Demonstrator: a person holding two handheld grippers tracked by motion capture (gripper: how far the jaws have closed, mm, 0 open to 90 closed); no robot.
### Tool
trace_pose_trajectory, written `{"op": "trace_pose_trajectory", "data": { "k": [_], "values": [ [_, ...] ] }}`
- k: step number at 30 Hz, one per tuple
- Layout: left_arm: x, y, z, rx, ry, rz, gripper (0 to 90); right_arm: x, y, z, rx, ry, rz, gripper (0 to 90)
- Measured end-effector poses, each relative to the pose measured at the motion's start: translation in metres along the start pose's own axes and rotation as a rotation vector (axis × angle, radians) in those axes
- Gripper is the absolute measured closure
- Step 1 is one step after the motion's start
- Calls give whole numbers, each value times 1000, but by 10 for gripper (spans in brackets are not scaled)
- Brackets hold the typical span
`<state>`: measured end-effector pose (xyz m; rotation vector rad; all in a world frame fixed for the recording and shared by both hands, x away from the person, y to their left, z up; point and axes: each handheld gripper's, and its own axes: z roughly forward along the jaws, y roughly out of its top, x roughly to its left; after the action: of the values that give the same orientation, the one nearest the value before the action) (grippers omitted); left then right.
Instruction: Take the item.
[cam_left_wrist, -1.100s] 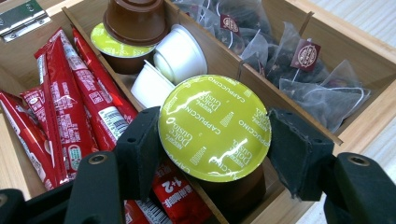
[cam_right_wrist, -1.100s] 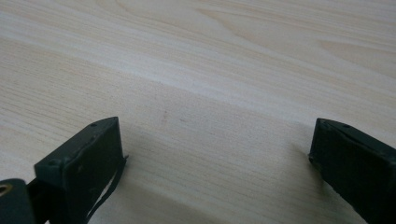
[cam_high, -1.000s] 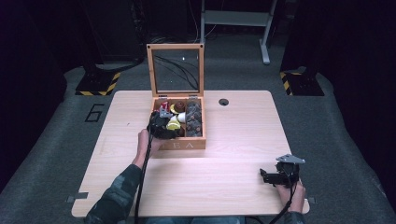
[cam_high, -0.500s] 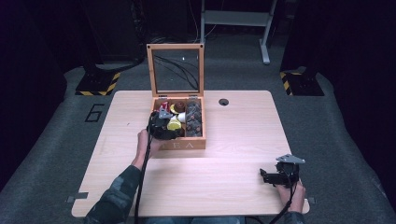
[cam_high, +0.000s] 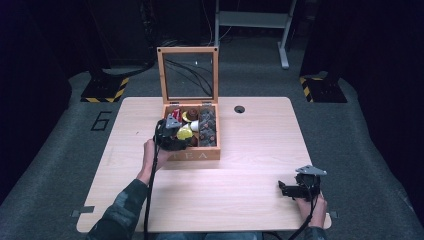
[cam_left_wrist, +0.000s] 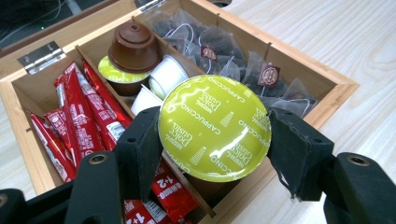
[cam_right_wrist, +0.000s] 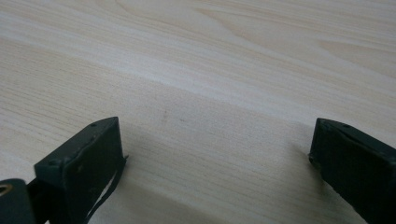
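Left gripper view: round, glossy green foil-lidded capsule (cam_left_wrist: 215, 127) between matte black jaws.

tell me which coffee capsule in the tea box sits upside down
The brown capsule at the back of the middle compartment: its domed base faces up, while the capsule in the left tool shows its green foil lid.
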<state>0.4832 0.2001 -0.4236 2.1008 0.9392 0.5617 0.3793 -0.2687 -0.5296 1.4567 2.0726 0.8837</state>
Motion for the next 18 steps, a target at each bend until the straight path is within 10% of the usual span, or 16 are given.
{"op": "trace_pose_trajectory", "data": {
  "k": [18],
  "values": [
    [5,-3,-27,-43,22,-5,375,0,0,0,0,0,0,20]
  ]
}}
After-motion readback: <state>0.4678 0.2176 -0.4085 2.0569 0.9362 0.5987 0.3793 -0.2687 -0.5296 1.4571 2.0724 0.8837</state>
